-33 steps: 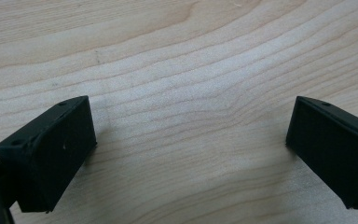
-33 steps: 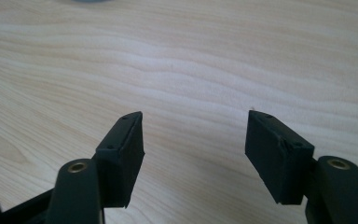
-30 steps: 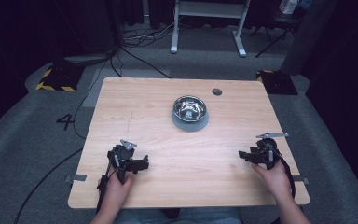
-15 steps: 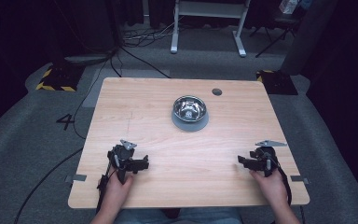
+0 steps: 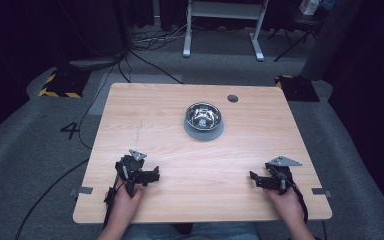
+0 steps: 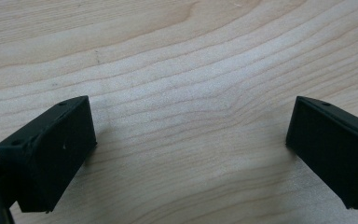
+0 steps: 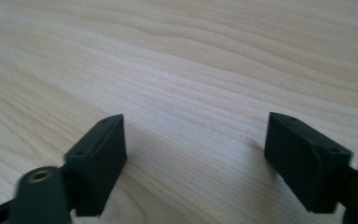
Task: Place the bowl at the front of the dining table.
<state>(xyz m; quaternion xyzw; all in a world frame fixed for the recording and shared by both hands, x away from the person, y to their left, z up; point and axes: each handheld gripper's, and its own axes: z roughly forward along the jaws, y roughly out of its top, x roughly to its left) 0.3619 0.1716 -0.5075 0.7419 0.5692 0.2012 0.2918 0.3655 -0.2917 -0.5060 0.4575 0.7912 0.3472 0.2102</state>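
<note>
The left gripper (image 5: 152, 175) rests low over the near left part of the wooden counter (image 5: 170, 110), held in the person's left hand (image 5: 126, 196). Its jaws stand spread wide, and in the left gripper view only bare wood grain lies between them (image 6: 191, 140); nothing is pinched.

The right gripper (image 5: 254, 179) sits low over the near right part of the counter, gripped by the right hand (image 5: 282, 198), with its grey three-cornered plate on top. Its jaws have just been opening and now stand spread, with nothing between them; the right gripper view shows plain wood in the gap (image 7: 196, 149), and the jaw tips seem to lie at or just above the surface.

The two grippers point toward each other across the near edge and are well apart.

A steel bowl (image 5: 203, 115) on a grey base stands upright well ahead of both sets of jaws, beyond the gap between them and somewhat nearer the far edge. It touches neither gripper. A small dark round hole (image 5: 232, 98) lies in the counter just beyond the bowl, on the right gripper's side. Cables trail from the left gripper off the near edge toward the grey floor (image 5: 40, 150).
</note>
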